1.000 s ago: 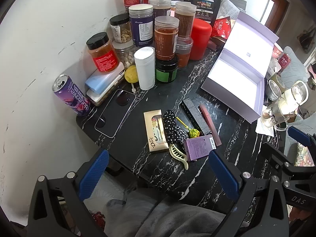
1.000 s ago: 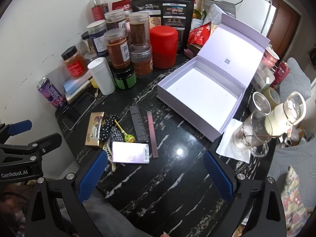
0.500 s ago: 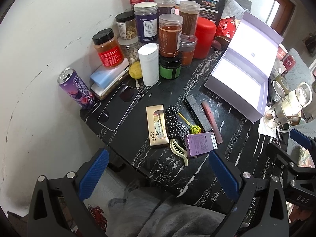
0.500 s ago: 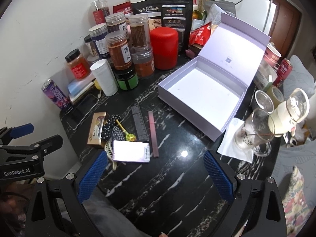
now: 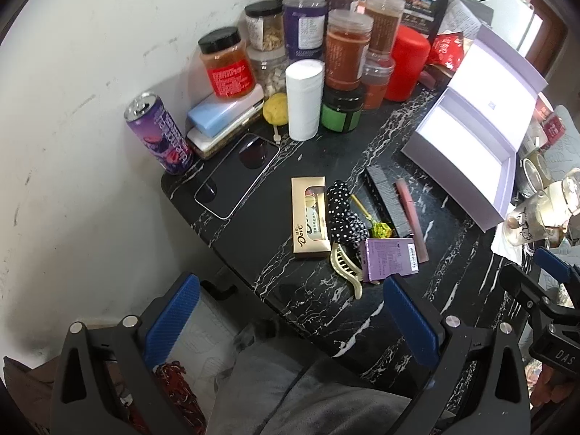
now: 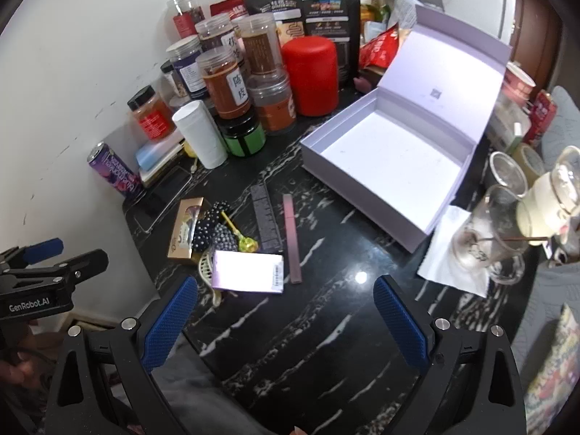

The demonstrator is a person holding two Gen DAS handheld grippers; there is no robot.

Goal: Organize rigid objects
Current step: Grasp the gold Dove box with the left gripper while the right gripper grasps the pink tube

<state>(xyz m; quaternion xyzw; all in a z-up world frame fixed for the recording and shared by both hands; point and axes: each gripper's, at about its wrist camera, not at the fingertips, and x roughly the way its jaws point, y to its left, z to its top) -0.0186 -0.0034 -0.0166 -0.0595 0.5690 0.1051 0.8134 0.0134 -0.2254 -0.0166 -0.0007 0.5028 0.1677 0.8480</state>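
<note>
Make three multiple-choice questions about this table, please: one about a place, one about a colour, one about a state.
1. Where does the phone lie?
A. inside the box
B. on the table, beside the purple can
C. on top of the red canister

2. What colour is the lid of the jar with the red label?
A. black
B. white
C. green

3. In what state is the box?
A. shut
B. open and full
C. open, with nothing inside

Answers:
1 B: the phone lies flat on the table next to the can.
2 A: that jar's cap is black.
3 C: the lid stands up and the white floor is bare.
</note>
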